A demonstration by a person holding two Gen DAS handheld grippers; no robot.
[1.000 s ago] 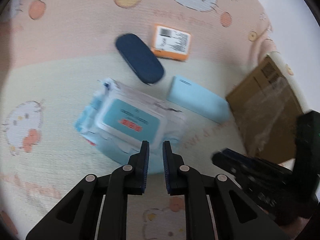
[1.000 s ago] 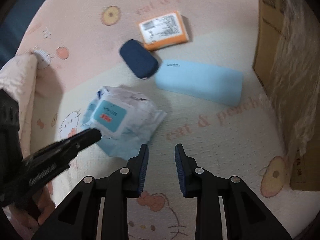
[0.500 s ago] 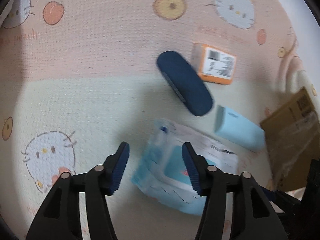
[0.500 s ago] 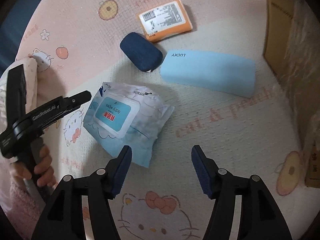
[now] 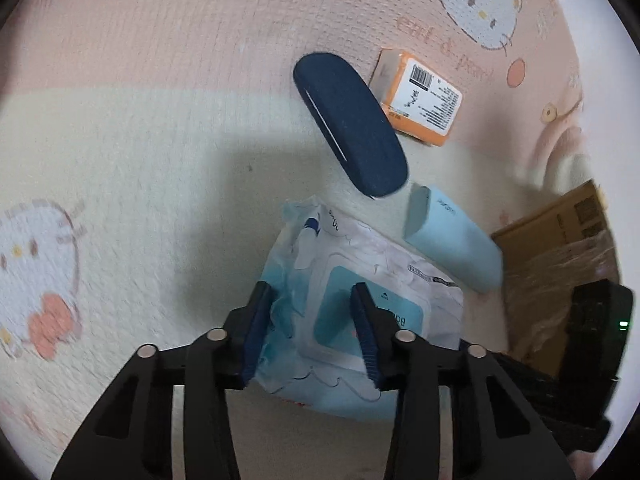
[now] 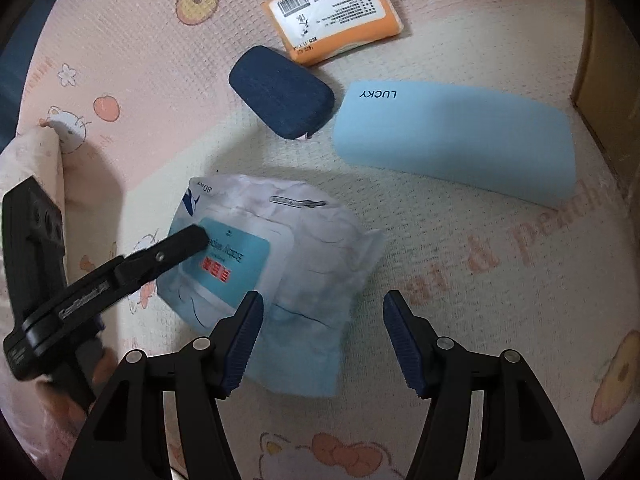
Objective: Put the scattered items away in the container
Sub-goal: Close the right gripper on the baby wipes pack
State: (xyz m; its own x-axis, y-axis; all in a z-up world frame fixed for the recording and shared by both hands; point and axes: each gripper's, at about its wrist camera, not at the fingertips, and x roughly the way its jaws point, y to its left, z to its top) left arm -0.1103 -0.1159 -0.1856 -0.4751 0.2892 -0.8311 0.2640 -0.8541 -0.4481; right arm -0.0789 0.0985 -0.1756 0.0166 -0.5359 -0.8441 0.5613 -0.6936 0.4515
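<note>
on the far left we see a pink sleeve (image 6: 28, 424) and a hand around the handle of our left claw (image 5: 311, 322). its jaws are closing, and the pack of wipes (image 5: 352, 300) sits between them. the left pad is right against the soft edge of the pack, and the right pad lies over its blue label. we cannot tell if they press on it yet, so we call it not yet pinched.

the pack of wipes lies on the mat (image 6: 120, 92), near us, a bit left of the middle in the right claw's view. the mat is pink and cream with little cat faces on it.

our right claw (image 6: 323, 342) is spread wide. its left pad is over the near corner of the wipes, and its right pad is over bare mat. it holds nothing.

farther away, past the wipes, lies a dark blue case (image 6: 282, 92). just beyond it is an orange pack (image 6: 332, 12) with a white label. they are very close, maybe touching.

to the right of the dark case lies a long light blue case (image 6: 456, 136) with the word lucky on it.

on the far right stands a brown cardboard box (image 5: 560, 248), with clear plastic on it. all the things are on the mat, outside the box.
</note>
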